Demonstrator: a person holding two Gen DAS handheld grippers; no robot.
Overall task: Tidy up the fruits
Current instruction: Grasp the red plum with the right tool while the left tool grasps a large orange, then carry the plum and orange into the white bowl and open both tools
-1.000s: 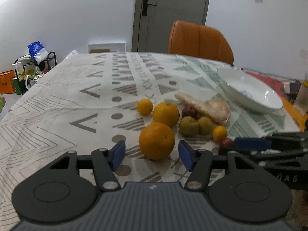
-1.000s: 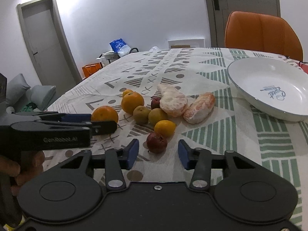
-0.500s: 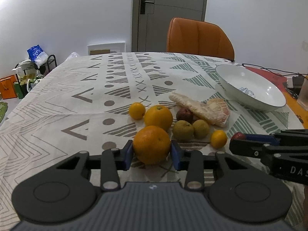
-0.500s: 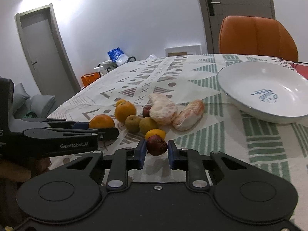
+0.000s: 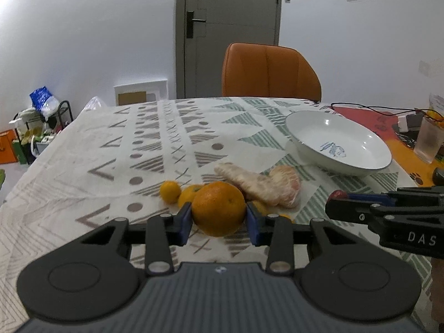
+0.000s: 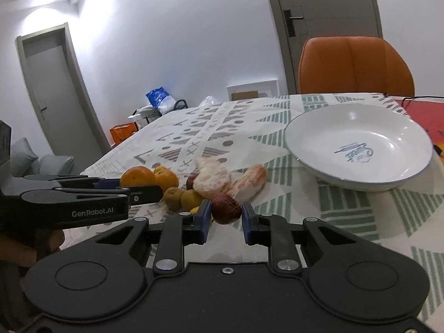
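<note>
**Both fruits gripped and lifted off the cloth**

Raised since a second ago: big orange (image 5: 218, 208) and dark red fruit (image 6: 226, 209), both then lying on the patterned tablecloth (image 5: 144, 149) between parted pads. Left gripper (image 5: 218, 223) now clamped on the orange, right gripper (image 6: 224, 219) clamped on the red fruit. Left to right beyond: small mandarin (image 5: 170, 191), second orange (image 5: 188, 195) partly hidden, peeled citrus pieces (image 5: 260, 184), empty white bowl (image 5: 337, 143). Orange chair (image 5: 270, 72) behind the table.
</note>
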